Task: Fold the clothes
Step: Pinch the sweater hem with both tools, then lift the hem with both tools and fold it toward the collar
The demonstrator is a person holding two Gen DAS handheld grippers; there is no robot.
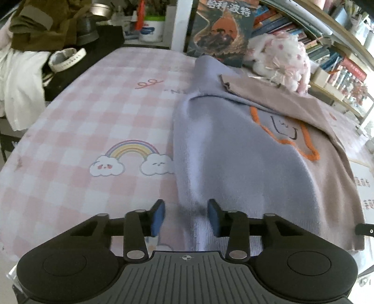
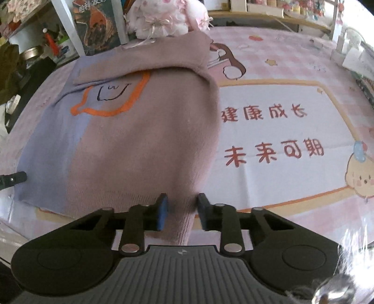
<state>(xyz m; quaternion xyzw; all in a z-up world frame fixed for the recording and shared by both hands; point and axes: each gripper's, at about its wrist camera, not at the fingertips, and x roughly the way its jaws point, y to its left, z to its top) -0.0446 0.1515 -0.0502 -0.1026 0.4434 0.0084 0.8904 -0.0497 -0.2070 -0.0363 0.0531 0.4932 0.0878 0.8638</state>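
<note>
The sweater (image 1: 245, 163), half lilac and half mauve with an orange-outlined face on the chest, lies flat on the tabletop (image 1: 93, 117), stretching forward from both claws. Its hem is the nearest part, and each claw sits at one bottom corner, which suits a lengthwise fold: lifting both corners together would carry the hem up toward the collar.

The left claw (image 1: 186, 214) is spread, its blue pads standing either side of the lilac edge. Cloth runs up between them, but a gap shows on both sides, so it appears poised around the hem, not gripping it. The rainbow print on the pink checked cover lies ahead and to its left.

The right claw (image 2: 182, 211) is likewise spread around the mauve corner of the hem, which passes between its fingers and back toward the camera. The left pad (image 2: 163, 214) seems to be touching or nearly touching the knit; the right one stands clear. The white panel with red characters lies ahead to its right.

Far ahead of both claws, one mauve sleeve (image 2: 145, 58) is folded across the chest, over the top of the face. A plush toy (image 2: 163, 18) sits just beyond the collar, near enough that a folded hem may brush it.
</note>
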